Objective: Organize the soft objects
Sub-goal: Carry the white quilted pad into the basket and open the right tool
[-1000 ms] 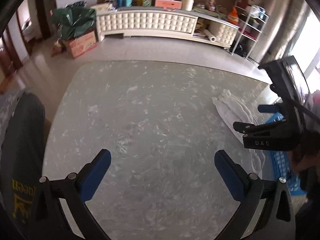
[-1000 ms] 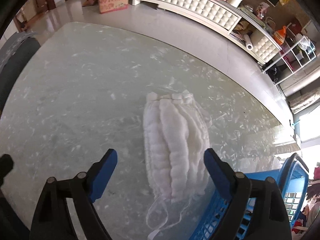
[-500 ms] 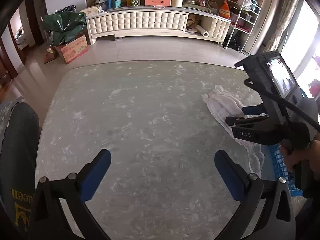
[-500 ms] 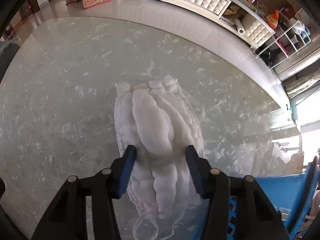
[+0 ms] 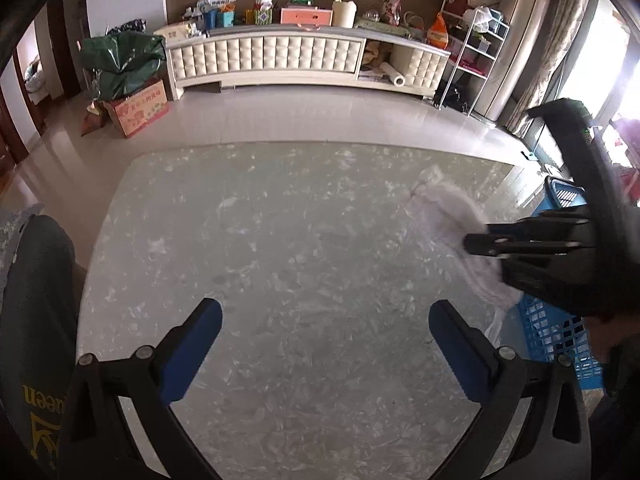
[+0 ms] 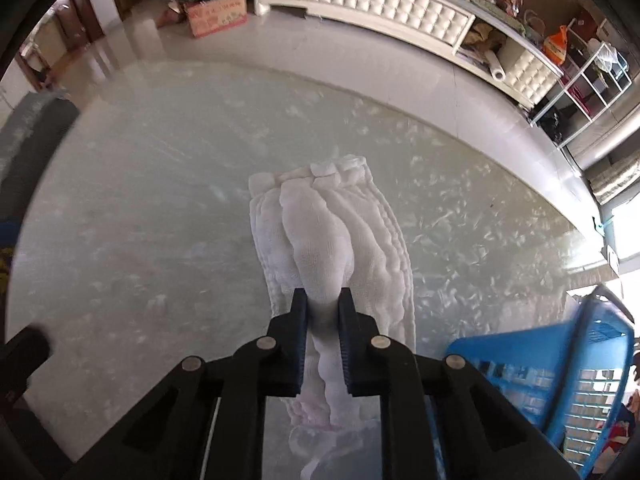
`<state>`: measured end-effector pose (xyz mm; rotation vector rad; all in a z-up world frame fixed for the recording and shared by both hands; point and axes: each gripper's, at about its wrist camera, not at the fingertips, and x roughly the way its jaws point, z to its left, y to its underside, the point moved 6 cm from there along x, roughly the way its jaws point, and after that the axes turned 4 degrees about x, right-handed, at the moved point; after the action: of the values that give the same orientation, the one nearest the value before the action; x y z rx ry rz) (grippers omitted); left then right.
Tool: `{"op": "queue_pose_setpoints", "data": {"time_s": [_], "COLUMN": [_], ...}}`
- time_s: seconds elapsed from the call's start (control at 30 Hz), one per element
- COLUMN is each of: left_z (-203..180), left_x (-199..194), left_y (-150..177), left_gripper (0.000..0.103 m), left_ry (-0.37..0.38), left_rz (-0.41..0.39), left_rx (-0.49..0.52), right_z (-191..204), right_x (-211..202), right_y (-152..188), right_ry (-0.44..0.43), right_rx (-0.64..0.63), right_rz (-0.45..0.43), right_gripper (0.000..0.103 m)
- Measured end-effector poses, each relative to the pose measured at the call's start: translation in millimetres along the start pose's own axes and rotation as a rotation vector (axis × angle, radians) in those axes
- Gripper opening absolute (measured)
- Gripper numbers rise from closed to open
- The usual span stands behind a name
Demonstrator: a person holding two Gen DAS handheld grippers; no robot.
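- The right gripper pinches a raised fold of the white cloth, which lies on the marble table.
- The cloth's long axis runs straight away from that gripper, its near tail hidden under the jaws.
- The blue basket sits just beside it; its contents are unclear.
- The left gripper hangs spread wide over bare tabletop.

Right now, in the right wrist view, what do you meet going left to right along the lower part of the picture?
Bare table → white cloth pinched in the shut right gripper → blue basket.
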<state>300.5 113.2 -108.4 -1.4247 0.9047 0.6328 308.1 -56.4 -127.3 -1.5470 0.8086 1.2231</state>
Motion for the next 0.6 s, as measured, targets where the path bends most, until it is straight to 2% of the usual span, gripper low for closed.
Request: {"op": "queue_pose_setpoints", "data": {"time_s": [0.17,0.3,0.6], "left_z": [-14,-36,-88], "left_x": [-20,-46,-83], "left_y": [-3,-7,-22], "left_gripper": [0.103,0.103,0.103], "left_ry": [0.044,0.112,0.178], "left_rz": [-0.031,-0.062,-0.128], "left_rx": [0.037,0.107,0.210], "right_z": [4,6,-4], "right_x": [-60,-107,-183], "right_y": [4,8,12], "right_ry": [-0.041,-0.072,-0.042], "right_rx": [-0.041,-0.096,-0.276], "right_rz": [-0.089,-0.161,-0.301], "right_gripper": [0.013,0.013,0.013]}}
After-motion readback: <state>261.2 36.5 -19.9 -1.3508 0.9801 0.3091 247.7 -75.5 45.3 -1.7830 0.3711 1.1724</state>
